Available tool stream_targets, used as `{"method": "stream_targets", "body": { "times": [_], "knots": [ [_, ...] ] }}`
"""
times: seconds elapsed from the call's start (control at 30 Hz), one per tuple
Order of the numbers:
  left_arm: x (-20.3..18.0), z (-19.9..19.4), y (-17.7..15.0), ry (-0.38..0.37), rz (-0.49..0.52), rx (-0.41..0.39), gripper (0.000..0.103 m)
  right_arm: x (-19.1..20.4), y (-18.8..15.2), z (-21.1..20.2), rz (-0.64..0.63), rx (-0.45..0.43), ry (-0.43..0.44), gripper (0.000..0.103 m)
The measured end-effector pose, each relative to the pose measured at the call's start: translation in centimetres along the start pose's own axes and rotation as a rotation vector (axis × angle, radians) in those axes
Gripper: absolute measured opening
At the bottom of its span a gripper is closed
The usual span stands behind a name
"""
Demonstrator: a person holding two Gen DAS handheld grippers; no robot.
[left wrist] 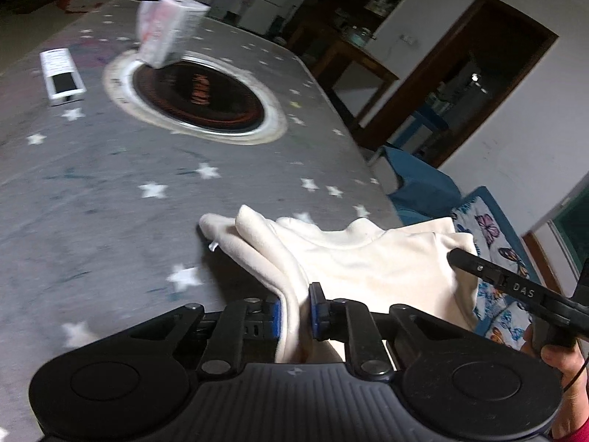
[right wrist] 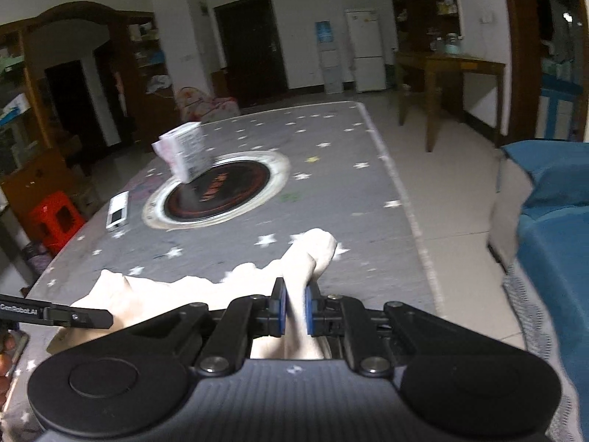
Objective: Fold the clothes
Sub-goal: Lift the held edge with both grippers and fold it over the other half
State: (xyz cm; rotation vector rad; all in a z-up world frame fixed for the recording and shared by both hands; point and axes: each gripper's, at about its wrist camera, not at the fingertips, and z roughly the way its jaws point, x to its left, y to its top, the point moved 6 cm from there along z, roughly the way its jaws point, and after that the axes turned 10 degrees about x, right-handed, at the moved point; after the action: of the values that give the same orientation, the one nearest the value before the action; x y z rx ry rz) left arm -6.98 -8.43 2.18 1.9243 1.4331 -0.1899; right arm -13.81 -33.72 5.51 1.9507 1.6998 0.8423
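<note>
A cream-white garment (left wrist: pixel 353 258) is held up over the near edge of a grey star-patterned table (left wrist: pixel 110 184). My left gripper (left wrist: pixel 296 305) is shut on one edge of the garment, cloth bunched between its blue pads. My right gripper (right wrist: pixel 294 305) is shut on the other edge of the garment (right wrist: pixel 302 258). The cloth stretches between both grippers, with a sleeve end (left wrist: pixel 217 224) resting on the table. The right gripper's finger (left wrist: pixel 515 283) shows in the left view; the left gripper's finger (right wrist: pixel 55 313) shows in the right view.
A round black cooktop with a metal ring (left wrist: pixel 198 99) is set in the table middle. A tissue pack (left wrist: pixel 165 33) stands at its far edge, and a white remote (left wrist: pixel 60 75) lies to the left. A blue sofa (right wrist: pixel 552 239) is right; a red stool (right wrist: pixel 51 217) is left.
</note>
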Motion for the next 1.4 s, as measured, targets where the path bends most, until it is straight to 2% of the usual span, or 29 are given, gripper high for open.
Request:
{"method": "stream_targets", "body": {
  "times": [0.3,0.43,1.03,1.23,1.3,1.4],
  "knots": [
    [-3.7,3.1,0.4,-0.012,0.053,0.025,0.016,-4.2,-0.1,0.8,0.035,0.007,-0.075,0.009],
    [-4.3,4.2,0.2,0.014,0.072,0.04,0.016,-5.3,-0.4,1.6,0.042,0.018,-0.1,0.009],
    [-2.8,5.5,-0.3,0.084,0.05,0.081,0.016,-6.6,-1.5,4.1,0.024,0.076,-0.151,0.009],
    [-2.1,5.7,-0.7,0.106,0.037,0.092,0.021,-6.5,-2.0,4.8,0.004,0.1,-0.18,0.011],
    [-2.0,5.7,-0.8,0.112,0.038,0.09,0.024,-6.5,-2.0,4.8,0.001,0.101,-0.184,0.015],
    [-2.0,5.5,-0.8,0.124,0.042,0.088,0.034,-6.3,-2.0,4.7,-0.013,0.103,-0.196,0.016]
  ]
}}
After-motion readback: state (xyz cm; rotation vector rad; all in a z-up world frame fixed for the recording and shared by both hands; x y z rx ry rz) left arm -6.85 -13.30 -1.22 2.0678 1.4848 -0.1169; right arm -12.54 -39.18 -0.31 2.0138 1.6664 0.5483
